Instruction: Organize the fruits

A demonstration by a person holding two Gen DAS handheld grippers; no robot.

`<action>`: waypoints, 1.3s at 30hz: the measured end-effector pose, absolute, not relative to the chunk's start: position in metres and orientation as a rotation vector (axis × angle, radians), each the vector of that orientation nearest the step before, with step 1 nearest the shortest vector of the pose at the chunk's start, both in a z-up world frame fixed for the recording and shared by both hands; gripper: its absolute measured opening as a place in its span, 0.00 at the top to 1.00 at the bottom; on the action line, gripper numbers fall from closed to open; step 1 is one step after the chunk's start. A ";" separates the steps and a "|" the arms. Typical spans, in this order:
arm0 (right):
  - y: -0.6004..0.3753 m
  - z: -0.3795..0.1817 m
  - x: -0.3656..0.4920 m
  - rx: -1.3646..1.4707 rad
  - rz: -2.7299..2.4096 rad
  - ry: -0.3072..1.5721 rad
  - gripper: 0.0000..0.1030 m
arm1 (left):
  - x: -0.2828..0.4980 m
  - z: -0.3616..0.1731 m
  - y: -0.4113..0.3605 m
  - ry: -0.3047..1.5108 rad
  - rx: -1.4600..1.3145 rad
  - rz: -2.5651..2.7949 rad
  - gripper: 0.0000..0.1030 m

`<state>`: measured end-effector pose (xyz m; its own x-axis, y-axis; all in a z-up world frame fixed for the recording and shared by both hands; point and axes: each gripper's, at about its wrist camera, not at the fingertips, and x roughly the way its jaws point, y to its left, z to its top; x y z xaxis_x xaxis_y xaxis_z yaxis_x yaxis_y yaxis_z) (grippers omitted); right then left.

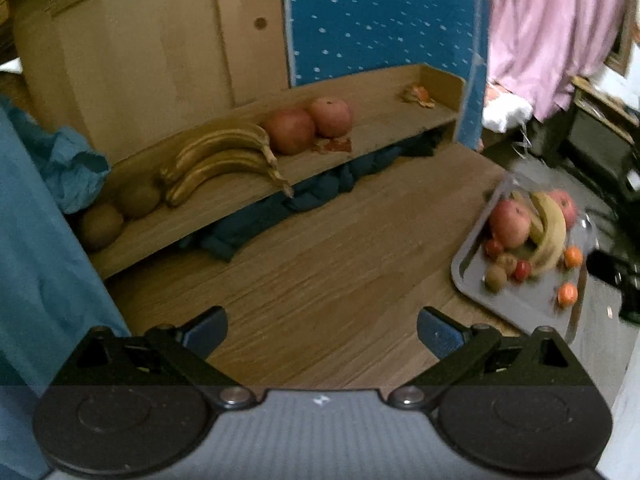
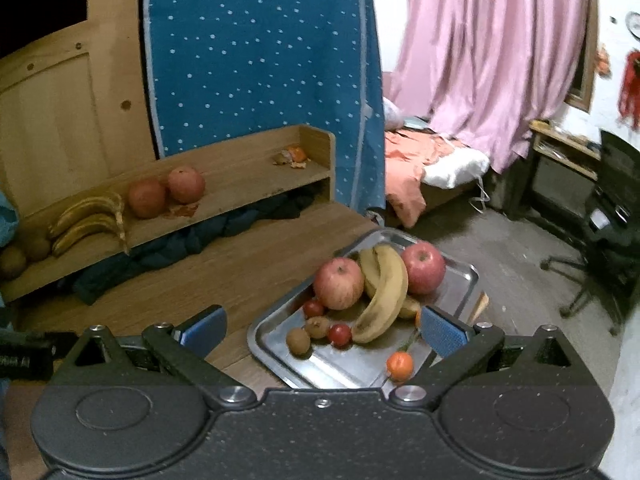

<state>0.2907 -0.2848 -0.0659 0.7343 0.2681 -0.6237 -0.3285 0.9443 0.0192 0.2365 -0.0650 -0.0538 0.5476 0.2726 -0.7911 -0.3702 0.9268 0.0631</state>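
Observation:
A metal tray (image 2: 448, 300) (image 1: 516, 308) lies at the desk's right edge, carrying two red apples (image 2: 339, 283), bananas (image 2: 384, 292), two kiwis (image 2: 298, 341), small red fruits and small orange fruits (image 2: 399, 365). On the low wooden shelf (image 1: 360, 148) at the back lie brown bananas (image 1: 224, 160), two big red fruits (image 1: 289, 131) and two kiwis (image 1: 138, 199). My left gripper (image 1: 322, 332) is open over bare desk, well left of the tray. My right gripper (image 2: 322, 330) is open just above the tray's near end, holding nothing.
Dark blue cloth (image 1: 304, 196) is stuffed under the shelf. Peel scraps (image 2: 292, 157) lie at the shelf's right end. A blue dotted curtain (image 2: 260, 60) hangs behind. Beyond the desk edge are a bed (image 2: 412, 168), pink curtain and an office chair (image 2: 600, 248).

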 end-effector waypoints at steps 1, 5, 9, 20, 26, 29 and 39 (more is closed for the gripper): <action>-0.280 -0.066 0.286 -0.087 0.315 0.679 0.01 | 0.233 -0.054 -0.061 0.922 -0.101 0.367 0.00; -0.258 -0.068 0.262 -0.070 0.277 0.704 0.01 | 0.217 -0.053 -0.042 0.925 -0.066 0.313 0.00; -0.242 -0.065 0.234 -0.057 0.228 0.694 0.01 | 0.203 -0.049 -0.023 0.909 -0.053 0.276 0.00; -0.216 -0.038 0.152 -0.021 0.094 0.528 0.01 | 0.182 -0.035 0.011 0.813 -0.026 0.128 0.00; -0.208 -0.035 0.117 -0.022 0.042 0.519 0.01 | 0.173 -0.039 0.019 0.794 -0.023 0.072 0.00; -0.204 -0.036 0.107 -0.026 0.013 0.523 0.01 | 0.167 -0.042 0.022 0.791 -0.018 0.049 0.00; -0.199 -0.037 0.082 -0.001 -0.032 0.506 0.01 | 0.147 -0.049 0.028 0.758 0.016 0.028 0.00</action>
